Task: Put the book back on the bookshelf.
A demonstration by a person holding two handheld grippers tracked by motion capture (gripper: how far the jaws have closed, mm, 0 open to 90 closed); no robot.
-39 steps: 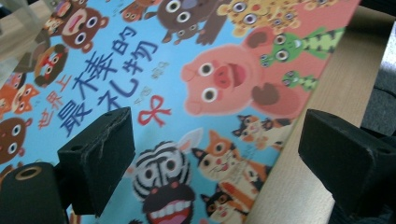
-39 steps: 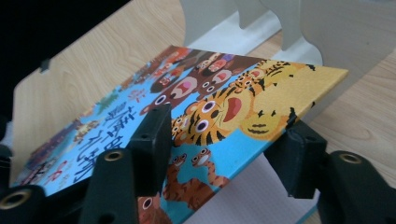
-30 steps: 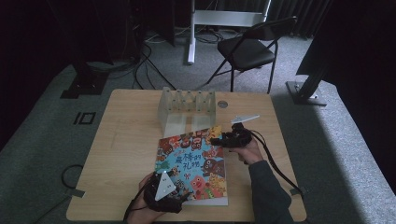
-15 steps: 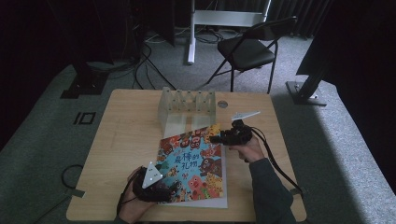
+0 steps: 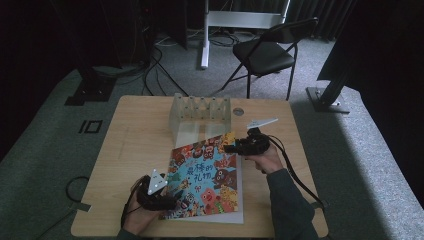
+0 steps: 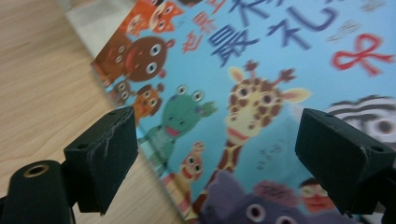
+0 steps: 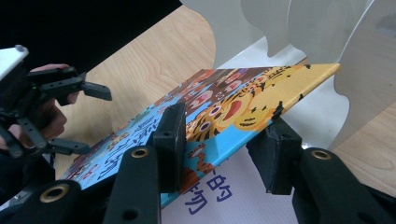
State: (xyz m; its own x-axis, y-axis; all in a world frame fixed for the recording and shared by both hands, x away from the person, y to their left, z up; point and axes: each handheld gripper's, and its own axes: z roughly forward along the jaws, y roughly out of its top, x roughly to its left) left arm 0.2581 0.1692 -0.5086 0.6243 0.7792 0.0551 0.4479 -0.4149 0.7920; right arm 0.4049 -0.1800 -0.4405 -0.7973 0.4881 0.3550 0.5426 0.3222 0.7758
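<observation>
So the worktop (image 5: 135, 145) is a light wood one sitting on grey-green carpet (image 5: 45, 150) in a pretty dark room, with cables (image 5: 155, 55) trailing across the floor at the back left, a white stand base (image 5: 240, 20) in the middle, and a black folding chair (image 5: 267, 52) standing just behind the far edge. Going left to right on the surface: the left gripper (image 5: 167, 202) is hovering at the near left, right at the lower left corner of the picture book (image 5: 207, 175), and its fingers (image 6: 105, 158) are standing wide apart, gripping nothing, with the book's edge and cartoon animals showing between them in the left gripper view. The book is lying in the middle of the worktop with its colourful cover up, and a second, white book (image 7: 233, 191) is sitting under it. At the back middle there's a clear plastic rack (image 5: 200, 112) with upright dividers; its slots are looking empty as far as I can tell. Then on the right, the right gripper (image 5: 229, 148) has just been closing its fingers (image 7: 170, 140), and they're clamping the picture book's far right corner, one pad on the cover and one underneath, tilting that end up just in front of the rack's dividers (image 7: 359, 60).
</observation>
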